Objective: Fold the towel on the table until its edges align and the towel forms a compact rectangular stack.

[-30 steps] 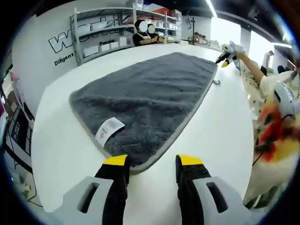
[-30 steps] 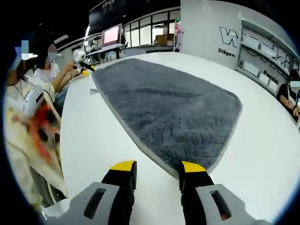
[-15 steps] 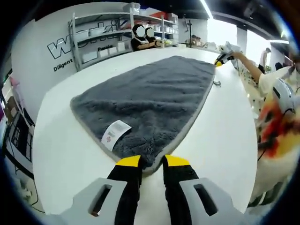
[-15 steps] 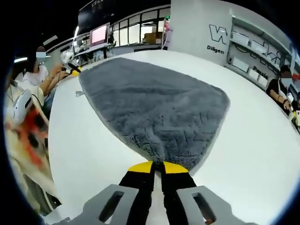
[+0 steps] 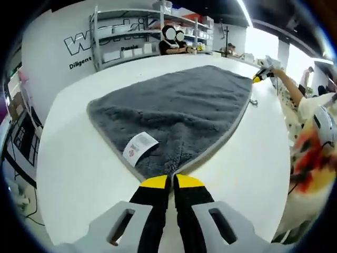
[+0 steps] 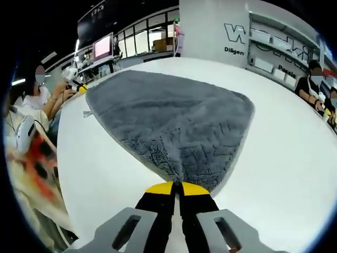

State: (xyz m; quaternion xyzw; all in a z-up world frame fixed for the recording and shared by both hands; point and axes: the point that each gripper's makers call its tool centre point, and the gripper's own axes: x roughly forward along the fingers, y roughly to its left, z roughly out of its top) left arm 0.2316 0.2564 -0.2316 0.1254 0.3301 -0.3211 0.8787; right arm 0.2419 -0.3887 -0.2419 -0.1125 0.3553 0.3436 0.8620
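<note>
A second ago both of your grippers stood open at the near corners of the towel (image 5: 179, 108); now each has closed its jaws on a corner, and the fabric puckers where it is pinched. Your left gripper (image 5: 172, 181) has its yellow-tipped jaws pressed together on the corner just beside the white label (image 5: 139, 146), whose print is too small to read. Your right gripper (image 6: 177, 187) has its jaws squeezed onto the other near corner, with creases fanning out from the grip. The grey towel otherwise lies spread flat on the white table (image 5: 73, 158), its far end reaching towards a yellow-tipped tool (image 5: 261, 70) that another person holds at the table's edge. On the white wall (image 6: 210, 26) large outlined letters begin "Wo", with smaller words under them starting "Diligen"; the rest is hidden behind the metal shelves (image 5: 131, 37). In the right gripper view a lit screen (image 6: 102, 48) stands beyond the table, and a person (image 6: 39, 95) sits at its side.
</note>
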